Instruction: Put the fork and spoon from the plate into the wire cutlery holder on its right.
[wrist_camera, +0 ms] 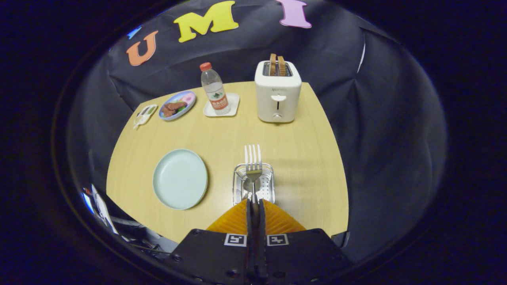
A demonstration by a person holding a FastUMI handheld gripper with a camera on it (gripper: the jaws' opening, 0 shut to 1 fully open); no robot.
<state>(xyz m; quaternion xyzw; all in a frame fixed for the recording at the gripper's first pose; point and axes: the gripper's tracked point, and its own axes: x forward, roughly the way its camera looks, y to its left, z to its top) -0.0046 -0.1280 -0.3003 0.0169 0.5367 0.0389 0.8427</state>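
My gripper [253, 202] is shut on the handle of a silver fork [253, 164], whose tines point away from me. The fork hangs over the wire cutlery holder [269, 188], which stands just ahead of the fingers. A spoon [247, 185] lies inside the holder, partly hidden by the fork. Left of the holder sits the pale green plate [180, 178] with nothing on it.
A white toaster [278, 95] with two slices in it stands at the back of the wooden table [309, 158]. A water bottle [214, 89] on a white coaster, a patterned plate with food [177, 105] and a small white dish [145, 114] sit at the back left.
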